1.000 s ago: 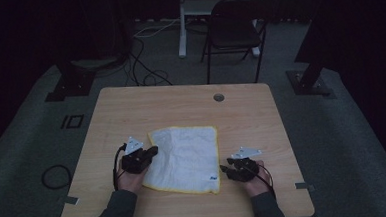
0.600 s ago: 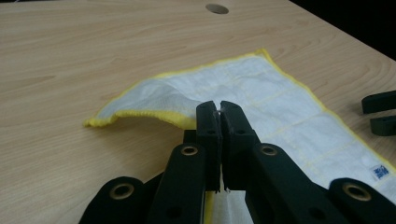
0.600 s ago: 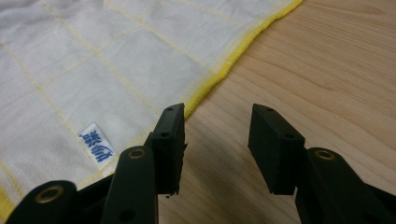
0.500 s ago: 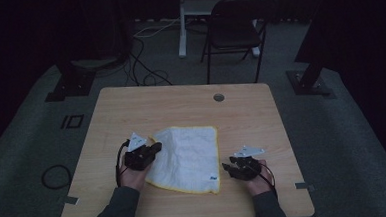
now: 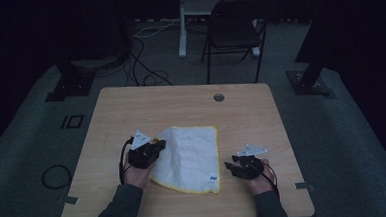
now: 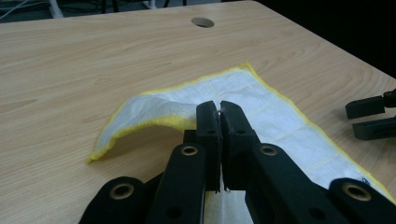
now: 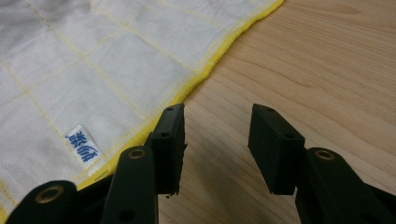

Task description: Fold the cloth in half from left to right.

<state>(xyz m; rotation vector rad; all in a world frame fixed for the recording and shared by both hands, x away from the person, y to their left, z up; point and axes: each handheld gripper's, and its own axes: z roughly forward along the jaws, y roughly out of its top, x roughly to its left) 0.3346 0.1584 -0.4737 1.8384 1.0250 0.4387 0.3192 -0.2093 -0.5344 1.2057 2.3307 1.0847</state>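
Note:
A white cloth with a yellow hem (image 5: pixel 189 156) lies on the wooden table (image 5: pixel 191 106). My left gripper (image 5: pixel 159 145) is shut on the cloth's left edge and lifts it into a fold. In the left gripper view the pads of my left gripper (image 6: pixel 219 108) pinch the raised cloth (image 6: pixel 159 109). My right gripper (image 5: pixel 228 165) rests just right of the cloth's near right corner. In the right gripper view my right gripper (image 7: pixel 215 135) stands open over bare wood, its left finger (image 7: pixel 169 140) beside the cloth's yellow hem (image 7: pixel 205 70); a small label (image 7: pixel 84 145) is sewn on the cloth.
A round cable hole (image 5: pixel 219 97) sits near the table's far edge. Beyond the table stand a dark chair (image 5: pixel 237 33) and a white desk leg (image 5: pixel 181 24), with cables (image 5: pixel 143 66) on the floor. The right gripper's jaws (image 6: pixel 371 116) appear at the right edge of the left gripper view.
My left gripper has drawn the cloth's left edge a little to the right and upward, so the fold stands higher. My right gripper has stayed in place.

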